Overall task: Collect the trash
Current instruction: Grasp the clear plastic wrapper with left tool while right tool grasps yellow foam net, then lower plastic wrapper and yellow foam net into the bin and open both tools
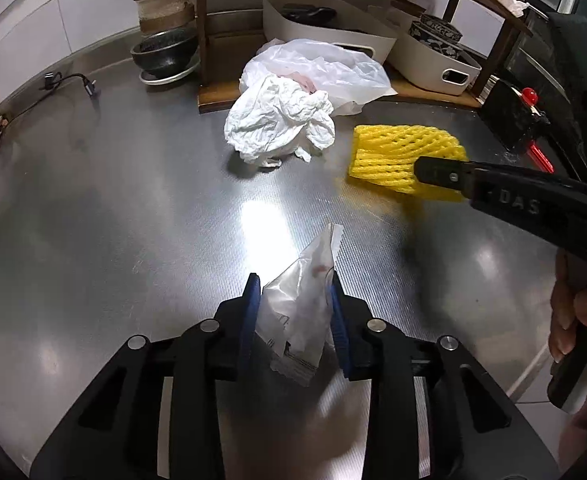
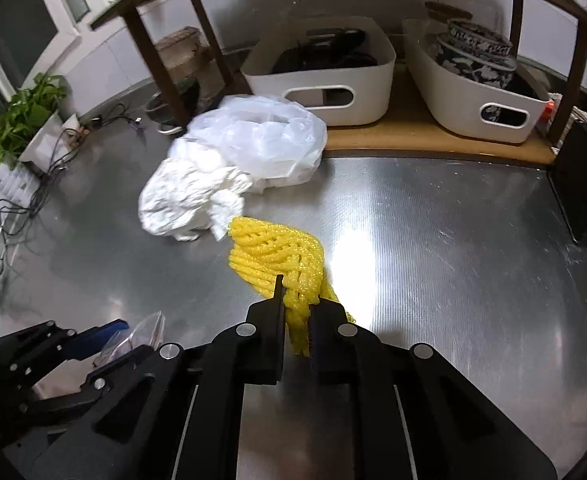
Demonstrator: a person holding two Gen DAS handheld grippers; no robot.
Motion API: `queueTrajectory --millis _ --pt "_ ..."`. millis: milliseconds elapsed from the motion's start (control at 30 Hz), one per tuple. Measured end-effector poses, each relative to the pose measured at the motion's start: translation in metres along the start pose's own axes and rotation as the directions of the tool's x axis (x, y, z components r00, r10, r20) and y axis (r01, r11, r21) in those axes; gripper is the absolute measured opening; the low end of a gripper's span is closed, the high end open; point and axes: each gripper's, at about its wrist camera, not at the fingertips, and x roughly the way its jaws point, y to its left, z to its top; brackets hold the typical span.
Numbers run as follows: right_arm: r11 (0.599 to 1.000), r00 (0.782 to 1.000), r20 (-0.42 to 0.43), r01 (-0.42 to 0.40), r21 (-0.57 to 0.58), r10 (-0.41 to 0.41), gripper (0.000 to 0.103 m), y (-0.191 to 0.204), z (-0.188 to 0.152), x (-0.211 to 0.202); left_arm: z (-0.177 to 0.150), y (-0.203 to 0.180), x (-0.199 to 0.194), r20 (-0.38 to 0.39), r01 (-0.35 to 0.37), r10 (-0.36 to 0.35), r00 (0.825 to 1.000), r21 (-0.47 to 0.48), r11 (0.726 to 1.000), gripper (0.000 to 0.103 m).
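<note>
A clear crumpled plastic wrapper [image 1: 297, 308] stands between the blue pads of my left gripper [image 1: 294, 280], which presses on it from both sides just above the steel counter [image 1: 133, 208]. My right gripper [image 2: 299, 296] is shut on the near end of a yellow foam fruit net [image 2: 277, 248], whose far part rests on the counter. In the left wrist view that net [image 1: 393, 148] lies at the right under the right gripper's fingers [image 1: 437, 172]. Crumpled white paper [image 1: 277, 124] lies beyond, against a translucent plastic bag [image 1: 333, 68].
A wooden shelf [image 2: 413, 136] at the back holds two white bins [image 2: 325, 80], one with a patterned jar [image 2: 477, 52]. A black pot [image 1: 165, 52] and cables [image 1: 65, 84] sit at the back left, a potted plant [image 2: 21, 120] farther left, and a black box [image 2: 581, 184] at the right.
</note>
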Motion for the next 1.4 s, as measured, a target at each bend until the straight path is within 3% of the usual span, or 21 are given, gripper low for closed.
queueTrajectory --millis 400,767,1133,1400 --pt "0.997 0.995 0.065 -0.073 -0.001 0.073 0.011 0.016 -0.062 -0.094 -0.051 -0.009 -0.081 0.094 -0.002 0.001 0.996 0.007 1.000 0.031" --pt "0.989 0.989 0.024 -0.145 -0.001 0.145 0.011 0.035 -0.146 -0.131 -0.136 -0.018 -0.129 0.094 0.003 -0.005 0.996 0.012 1.000 0.031" --pt "0.991 0.978 -0.160 -0.126 0.038 0.130 0.011 0.029 -0.242 -0.105 -0.224 -0.020 -0.101 -0.032 0.041 -0.042 0.999 -0.028 0.999 0.031" --pt "0.991 0.955 -0.278 -0.076 0.109 0.103 0.011 0.018 -0.294 -0.035 -0.270 -0.021 -0.045 -0.121 0.047 -0.054 0.991 -0.061 0.997 0.031"
